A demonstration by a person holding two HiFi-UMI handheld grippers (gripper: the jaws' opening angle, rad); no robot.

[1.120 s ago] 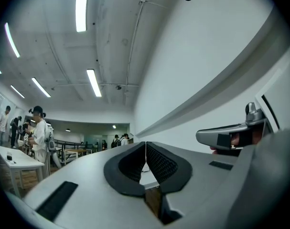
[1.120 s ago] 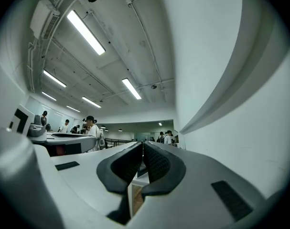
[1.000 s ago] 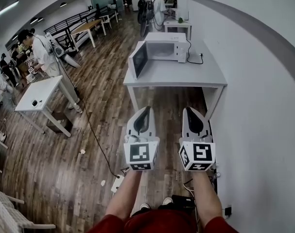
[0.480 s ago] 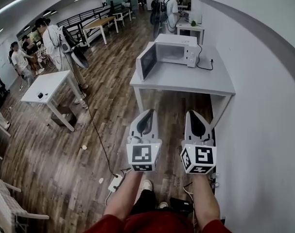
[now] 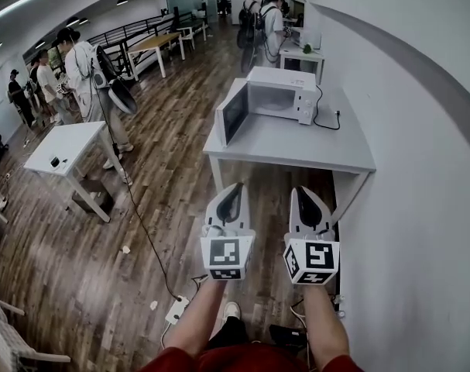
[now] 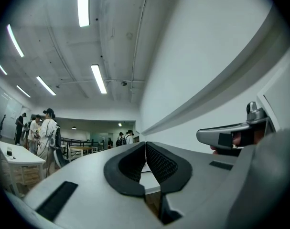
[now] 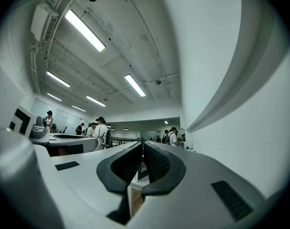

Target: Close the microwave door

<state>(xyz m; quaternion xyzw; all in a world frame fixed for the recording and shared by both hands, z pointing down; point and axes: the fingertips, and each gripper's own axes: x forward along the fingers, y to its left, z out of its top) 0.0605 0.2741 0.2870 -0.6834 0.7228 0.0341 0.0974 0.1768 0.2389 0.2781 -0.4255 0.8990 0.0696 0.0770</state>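
Wood-floored room, white wall [image 5: 420, 130] along the right, people [image 5: 78, 60] standing further back. Grey table [image 5: 296, 142] against that wall; white microwave [image 5: 277, 93] on its far end, door [image 5: 231, 113] hanging wide open to the left. Left gripper [image 5: 235, 188] and right gripper [image 5: 301, 192] side by side before table's near edge, well apart from microwave. Both jaw pairs closed pad to pad, gripping nothing
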